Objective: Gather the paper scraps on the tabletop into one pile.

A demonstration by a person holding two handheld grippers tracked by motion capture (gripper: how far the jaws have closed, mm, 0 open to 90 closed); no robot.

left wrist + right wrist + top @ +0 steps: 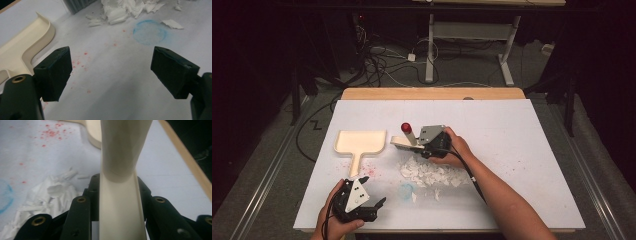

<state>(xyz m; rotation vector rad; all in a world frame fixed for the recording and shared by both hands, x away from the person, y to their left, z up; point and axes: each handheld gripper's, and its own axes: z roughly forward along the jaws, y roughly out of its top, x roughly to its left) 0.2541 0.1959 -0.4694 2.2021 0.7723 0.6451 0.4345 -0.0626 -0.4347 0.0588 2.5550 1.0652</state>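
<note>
The brush [406,137], cream-handled with a red knob at its end, sits clamped in the right gripper [428,145] near the middle of the white table [522,150], just beyond the pile of torn white paper scraps [429,172]. The cream dustpan [360,142] lies to the left, and the left gripper [371,192] hovers near the front edge, jaws spread, holding nothing.

In the left gripper view, its jaws stand wide apart over the table, with a blue ring mark [149,32] and scraps ahead.

In the right gripper view, the jaws press on the brush handle [121,202].
</note>
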